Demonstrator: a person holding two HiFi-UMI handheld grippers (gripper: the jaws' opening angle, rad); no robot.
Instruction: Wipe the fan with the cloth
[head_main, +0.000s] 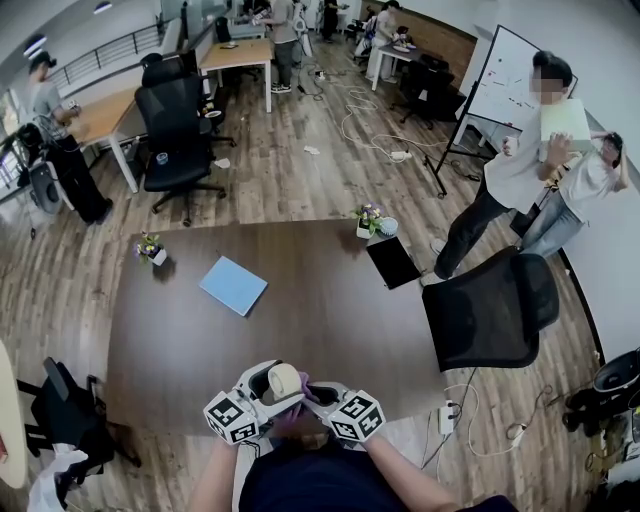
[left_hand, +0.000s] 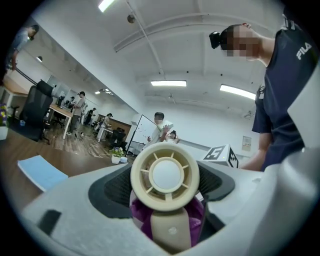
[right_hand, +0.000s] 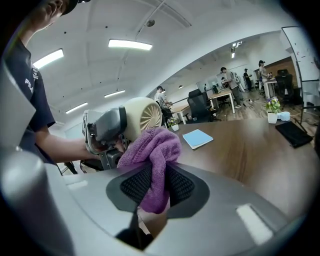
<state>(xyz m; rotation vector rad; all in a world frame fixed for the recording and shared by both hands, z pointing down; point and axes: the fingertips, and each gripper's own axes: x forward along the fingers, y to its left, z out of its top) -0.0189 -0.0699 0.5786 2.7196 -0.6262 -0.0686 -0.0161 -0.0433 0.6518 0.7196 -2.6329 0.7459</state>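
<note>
The fan (left_hand: 165, 175) is clamped upright, head uppermost, in the jaws of the left gripper (left_hand: 167, 195); the cloth (right_hand: 150, 150) is pinched in the jaws of the right gripper (right_hand: 155, 187).

brown table (head_main: 330, 335) holds blue booklet (head_main: 233, 285), black pad (head_main: 392, 262), flowerpot (head_main: 152, 250), second flowerpot (head_main: 368, 222).

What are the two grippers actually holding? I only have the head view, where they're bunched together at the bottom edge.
Observer: The left gripper is shut on the cream fan, clamped at its handle below the round grille.
Operator: And the right one?
Observer: The right gripper is shut on the purple cloth, a fold pinched between its jaws.
Operator: Is the cloth on the fan?
Observer: It looks so: in the right gripper view the cloth bunches against the fan's underside, beside the left gripper.
</note>
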